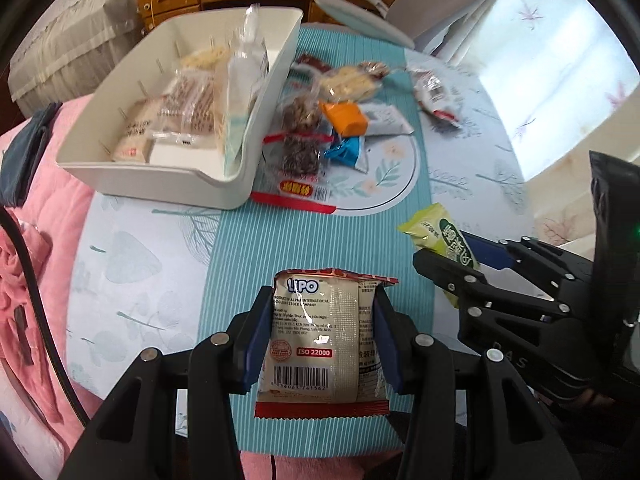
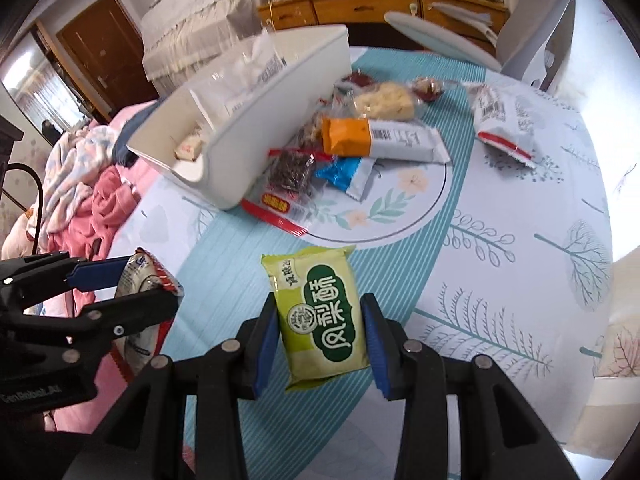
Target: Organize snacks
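Observation:
My left gripper (image 1: 320, 300) is shut on a red and white Lipo snack packet (image 1: 324, 336), held above the table; it also shows at the left of the right wrist view as the left gripper (image 2: 132, 280) with the Lipo packet (image 2: 140, 276). My right gripper (image 2: 320, 312) is shut on a green pineapple-cake packet (image 2: 320, 316); in the left wrist view the right gripper (image 1: 452, 248) holds that green packet (image 1: 436, 232) at the right. A white bin (image 1: 272, 92) with several snacks inside stands at the far left. Loose snacks (image 1: 340, 120) lie in a pile beside it.
A red and white packet (image 2: 504, 124) lies apart at the far right of the table. Pink bedding (image 1: 44, 240) lies off the table's left edge. A wooden dresser (image 2: 360, 4) and a grey chair back (image 2: 532, 32) stand behind the table.

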Demonstrator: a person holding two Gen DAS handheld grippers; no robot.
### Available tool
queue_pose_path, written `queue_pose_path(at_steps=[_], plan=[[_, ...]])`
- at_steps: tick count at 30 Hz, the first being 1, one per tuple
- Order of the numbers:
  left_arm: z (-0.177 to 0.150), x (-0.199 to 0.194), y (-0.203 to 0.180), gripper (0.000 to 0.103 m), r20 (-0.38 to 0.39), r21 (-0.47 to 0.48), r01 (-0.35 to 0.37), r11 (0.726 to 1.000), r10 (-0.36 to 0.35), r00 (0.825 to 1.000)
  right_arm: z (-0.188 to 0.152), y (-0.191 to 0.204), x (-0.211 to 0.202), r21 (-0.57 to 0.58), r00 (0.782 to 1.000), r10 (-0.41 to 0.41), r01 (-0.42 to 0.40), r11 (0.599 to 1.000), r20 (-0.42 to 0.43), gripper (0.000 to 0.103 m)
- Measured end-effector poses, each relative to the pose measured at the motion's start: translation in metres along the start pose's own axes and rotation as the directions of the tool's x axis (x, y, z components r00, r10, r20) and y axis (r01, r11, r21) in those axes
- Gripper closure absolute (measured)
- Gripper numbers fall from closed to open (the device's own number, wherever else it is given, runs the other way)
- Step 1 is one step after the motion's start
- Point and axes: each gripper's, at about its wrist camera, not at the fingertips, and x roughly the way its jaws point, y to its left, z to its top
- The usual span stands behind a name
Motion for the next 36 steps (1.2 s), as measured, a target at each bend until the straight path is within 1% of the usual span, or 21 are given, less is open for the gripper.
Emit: queue_pose_path(at_steps=[4, 9, 14, 19, 23, 29, 36], plan=[[0.002, -0.018, 0.006, 0.057, 0.015, 0.02, 0.022, 1.0, -0.023, 1.0, 0.002, 0.008, -0.013, -0.009, 0.999, -0.011, 0.011, 1.0, 0.036, 0.063], [0.012, -0.033, 0.015, 0.057, 0.032, 0.066, 0.039, 0.997, -0.041, 0.999, 0.006, 0.019, -0.026, 0.025, 0.998, -0.01, 0.009, 1.0, 0.054, 0.063], [0.029, -0.045, 0.03, 0.057, 0.038, 0.118, 0.059, 0.991, -0.063, 0.997, 0.008, 0.038, -0.029, 0.054, 0.998, -0.016, 0.013, 0.998, 0.055, 0.063], [0.047, -0.057, 0.05, 0.057, 0.061, 0.155, 0.072, 0.985, -0.083, 0.995, 0.018, 0.057, -0.028, 0.082, 0.997, -0.035, 0.029, 0.996, 0.07, 0.063], [0.065, -0.067, 0.069, 0.057, 0.081, 0.175, 0.085, 0.981, -0.101, 0.992, 0.034, 0.072, -0.028, 0.122, 0.994, -0.054, 0.043, 0.992, 0.09, 0.063], [0.091, -0.081, 0.103, 0.057, 0.129, 0.195, 0.09, 0.977, -0.116, 0.985, 0.058, 0.097, -0.025, 0.154, 0.991, -0.055, 0.035, 0.987, 0.125, 0.063], [0.118, -0.089, 0.143, 0.057, 0.152, 0.201, 0.097, 0.975, -0.128, 0.98, 0.082, 0.129, -0.014, 0.191, 0.984, -0.062, 0.029, 0.981, 0.167, 0.063]])
